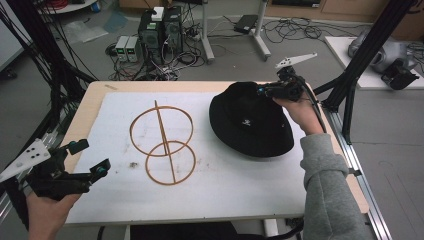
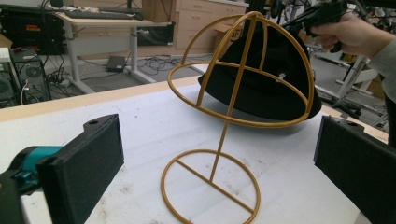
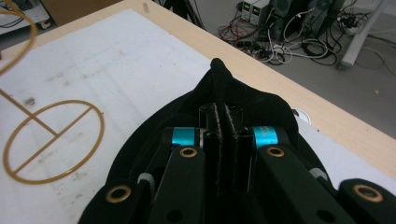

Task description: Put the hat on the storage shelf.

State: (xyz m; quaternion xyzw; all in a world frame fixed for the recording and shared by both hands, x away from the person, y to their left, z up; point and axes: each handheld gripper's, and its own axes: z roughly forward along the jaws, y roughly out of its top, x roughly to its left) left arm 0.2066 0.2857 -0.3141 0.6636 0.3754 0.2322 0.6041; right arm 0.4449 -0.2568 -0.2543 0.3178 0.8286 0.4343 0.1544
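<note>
1. Right tool (image 1: 263, 91): the two black jaws are pressed together on a pinched fold of fabric at the far right edge of the black bucket hat (image 1: 250, 121). In the right gripper view the fold rises as a small peak just beyond the jaw tips, and the hat (image 3: 154, 140) spreads out beneath the tool (image 3: 223, 116).
2. The hand holding the right tool (image 1: 300, 111) comes in over the right side of the worktop (image 1: 95, 95), with a grey sleeve (image 1: 327, 185) behind it.
3. Bucket hat: it is on the right half of the white mat (image 1: 225, 185), brim outward, with a small white emblem on the crown. Whether the gripped edge is clear of the mat cannot be told.
4. Left tool (image 1: 90, 157): the jaws stand wide apart with nothing between them. It is held at the near left corner of the worktop, well apart from the hat. In the left gripper view its pads (image 2: 81, 163) frame the scene from either side.
5. Gold wire hat stand (image 1: 162, 142): it stands upright on the mat between the two tools, just left of the hat. It has a ring base (image 2: 210, 186), a thin stem and a domed wire cage on top.
6. Beyond the worktop: computer towers (image 1: 160, 30) and loose cables on the floor.
</note>
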